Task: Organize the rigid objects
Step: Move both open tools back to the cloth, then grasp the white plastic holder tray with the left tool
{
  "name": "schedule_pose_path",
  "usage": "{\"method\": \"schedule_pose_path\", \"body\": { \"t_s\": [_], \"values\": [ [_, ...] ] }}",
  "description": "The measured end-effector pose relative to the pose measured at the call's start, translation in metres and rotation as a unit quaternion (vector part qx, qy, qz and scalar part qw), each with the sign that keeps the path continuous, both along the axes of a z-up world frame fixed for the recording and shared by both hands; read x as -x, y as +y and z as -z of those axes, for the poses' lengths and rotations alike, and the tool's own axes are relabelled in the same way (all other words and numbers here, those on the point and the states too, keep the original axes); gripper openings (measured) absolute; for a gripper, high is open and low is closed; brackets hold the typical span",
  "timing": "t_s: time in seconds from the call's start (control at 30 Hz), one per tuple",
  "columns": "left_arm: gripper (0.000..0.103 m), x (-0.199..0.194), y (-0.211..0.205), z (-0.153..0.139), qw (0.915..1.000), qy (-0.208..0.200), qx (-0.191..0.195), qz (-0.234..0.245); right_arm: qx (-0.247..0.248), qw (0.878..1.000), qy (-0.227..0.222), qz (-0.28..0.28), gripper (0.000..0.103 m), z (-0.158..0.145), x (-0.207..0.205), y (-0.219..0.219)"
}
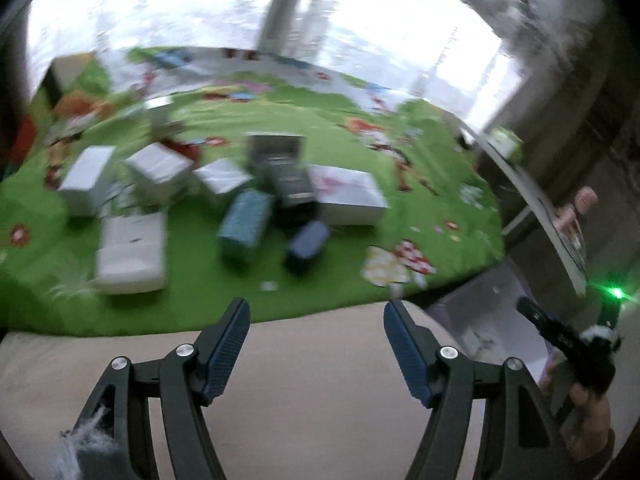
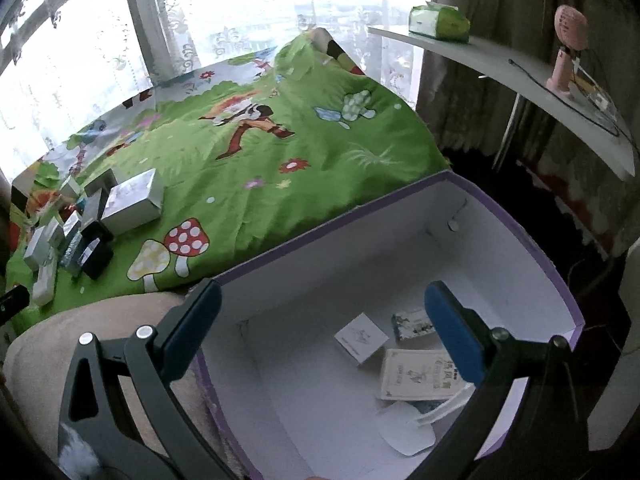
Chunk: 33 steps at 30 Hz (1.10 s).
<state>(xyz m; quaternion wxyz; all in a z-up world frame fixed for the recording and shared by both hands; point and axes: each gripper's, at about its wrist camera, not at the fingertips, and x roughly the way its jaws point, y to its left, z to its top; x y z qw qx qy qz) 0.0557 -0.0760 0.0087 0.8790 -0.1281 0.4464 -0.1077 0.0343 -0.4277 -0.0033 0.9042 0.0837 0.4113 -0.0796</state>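
Note:
Several small boxes lie in a loose heap on the green cartoon bedspread [image 1: 280, 128]: white boxes [image 1: 132, 256], a teal box [image 1: 244, 224], a dark blue box [image 1: 306, 246], a black box [image 1: 292, 184] and a flat white box [image 1: 348, 196]. My left gripper [image 1: 317, 308] is open and empty, short of the heap, above a beige cover [image 1: 320, 380]. My right gripper [image 2: 323, 292] is open and empty over a large purple-rimmed white storage box [image 2: 520, 236]. Inside that box lie a small white box [image 2: 360, 338], a patterned box [image 2: 412, 324] and a cream flat box [image 2: 420, 374].
A white shelf [image 2: 500, 68] at the right carries a green tissue pack [image 2: 440, 22] and a pink handheld fan [image 2: 568, 48]. Curtained windows stand behind the bed. In the left wrist view a hand holds the right gripper [image 1: 560, 336] by the storage box [image 1: 492, 320].

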Motion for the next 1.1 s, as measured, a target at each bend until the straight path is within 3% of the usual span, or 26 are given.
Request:
{"method": "schedule_pose_path", "body": {
  "t_s": [0.13,0.43,0.77,1.1],
  "values": [
    [0.079,-0.002,0.031,0.008,0.999,0.015,-0.001,-0.043,-0.018,0.999,0.016,-0.031,0.102,0.004,-0.006,0.017],
    [0.083,-0.011,0.086,0.024,0.9931,0.048,-0.014,-0.106,-0.023,0.993,0.035,-0.109,0.102,0.005,-0.021,0.072],
    [0.085,-0.036,0.102,0.043,0.9888,0.093,-0.015,-0.116,-0.003,0.98,0.037,-0.198,0.102,0.002,-0.044,0.135],
    [0.085,-0.062,0.101,0.057,0.9835,0.119,-0.048,-0.127,0.029,0.961,0.051,-0.271,0.102,0.011,-0.068,0.178]
  ]
}}
